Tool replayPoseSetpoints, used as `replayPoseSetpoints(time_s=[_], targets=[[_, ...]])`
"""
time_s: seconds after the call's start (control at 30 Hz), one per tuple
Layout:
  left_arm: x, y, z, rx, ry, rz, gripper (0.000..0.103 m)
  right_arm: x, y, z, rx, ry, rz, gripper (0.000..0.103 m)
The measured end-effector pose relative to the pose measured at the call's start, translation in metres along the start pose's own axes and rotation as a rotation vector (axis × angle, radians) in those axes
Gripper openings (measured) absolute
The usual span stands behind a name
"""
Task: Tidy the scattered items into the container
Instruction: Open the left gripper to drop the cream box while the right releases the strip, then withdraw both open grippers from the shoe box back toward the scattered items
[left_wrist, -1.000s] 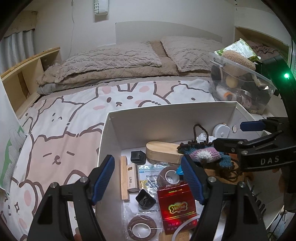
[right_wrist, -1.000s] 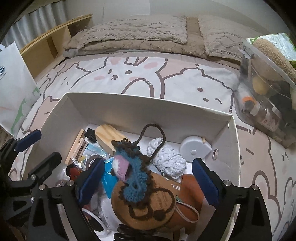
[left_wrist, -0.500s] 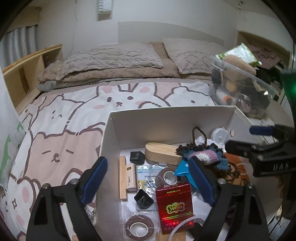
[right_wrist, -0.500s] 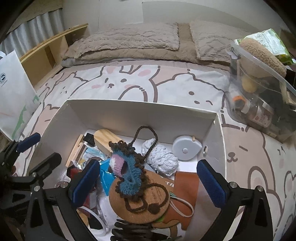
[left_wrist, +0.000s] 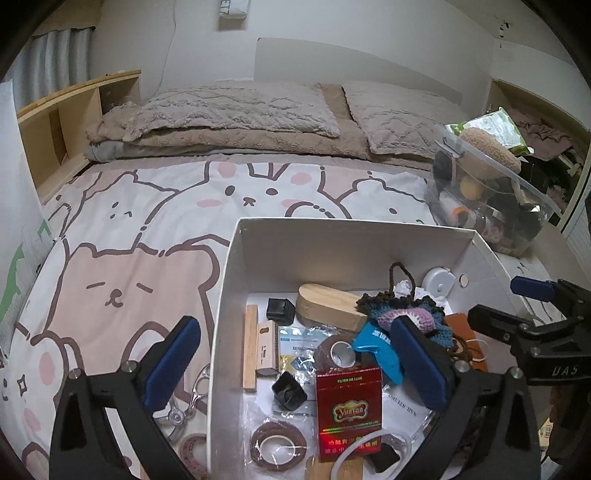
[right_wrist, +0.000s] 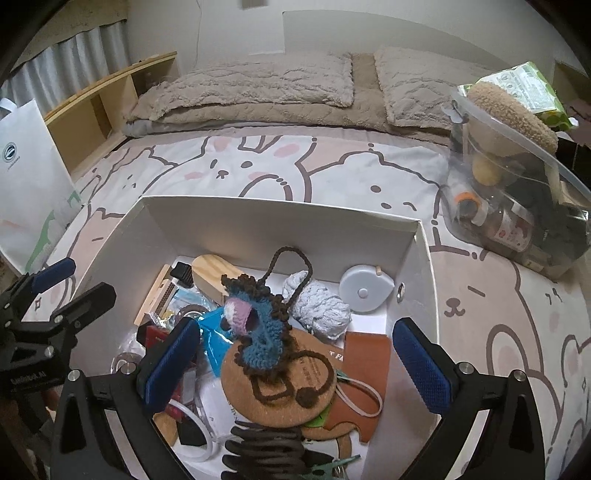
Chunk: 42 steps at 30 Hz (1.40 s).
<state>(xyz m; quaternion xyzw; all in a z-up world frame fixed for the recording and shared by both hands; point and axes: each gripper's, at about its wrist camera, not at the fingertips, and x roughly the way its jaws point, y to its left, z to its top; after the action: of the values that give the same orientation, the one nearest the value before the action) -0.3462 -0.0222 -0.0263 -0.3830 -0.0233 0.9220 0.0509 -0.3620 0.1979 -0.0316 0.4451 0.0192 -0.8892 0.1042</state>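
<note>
A white cardboard box (left_wrist: 332, 240) (right_wrist: 280, 218) sits on the bed, full of small items: a red cigarette pack (left_wrist: 349, 406), a wooden block (left_wrist: 328, 306), tape rolls (left_wrist: 277, 445), a blue-brown crochet piece (right_wrist: 258, 328) on a cork coaster (right_wrist: 280, 391), a white tape measure (right_wrist: 364, 290). My left gripper (left_wrist: 295, 365) is open and empty above the box's left wall. My right gripper (right_wrist: 295, 369) is open and empty above the box's near side. A metal carabiner (left_wrist: 192, 397) and a tape roll (left_wrist: 194, 448) lie on the bed left of the box.
A clear plastic bin (left_wrist: 491, 192) (right_wrist: 517, 199) of oddments stands to the right of the box. Two pillows (left_wrist: 236, 110) lie at the bed's head. A wooden shelf (left_wrist: 74, 122) and a white paper bag (right_wrist: 29, 177) are at the left.
Both grippers have pulled back and up from the box and opened wider. The crochet piece stays lying in the box.
</note>
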Motion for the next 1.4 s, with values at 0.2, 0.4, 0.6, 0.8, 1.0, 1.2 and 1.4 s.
replayPoseSetpoints(time_s=[0.2,0.4,0.6,0.8,1.0,1.2,1.4], targets=[[-0.017,-0.002,0.000,0.017,-0.014,0.017,0.103,-0.017,0.002,-0.004,0.010,-0.037,-0.014,0.103],[-0.034,-0.005,0.000,0.025,-0.027,0.031,0.103,-0.034,0.003,-0.011,0.028,-0.067,-0.009,0.103],[-0.051,-0.011,-0.002,0.040,-0.038,0.035,0.103,-0.050,0.002,-0.018,0.037,-0.097,-0.015,0.103],[-0.068,-0.018,-0.006,0.047,-0.052,0.022,0.103,-0.069,0.002,-0.027,0.041,-0.138,-0.025,0.103],[-0.085,-0.024,-0.013,0.055,-0.077,0.014,0.103,-0.088,-0.001,-0.038,0.057,-0.174,-0.009,0.103],[-0.093,-0.029,-0.026,0.052,-0.084,0.001,0.103,-0.100,-0.001,-0.053,0.048,-0.209,-0.027,0.103],[-0.100,-0.031,-0.036,0.043,-0.097,-0.012,0.103,-0.112,-0.005,-0.071,0.057,-0.251,-0.023,0.103]])
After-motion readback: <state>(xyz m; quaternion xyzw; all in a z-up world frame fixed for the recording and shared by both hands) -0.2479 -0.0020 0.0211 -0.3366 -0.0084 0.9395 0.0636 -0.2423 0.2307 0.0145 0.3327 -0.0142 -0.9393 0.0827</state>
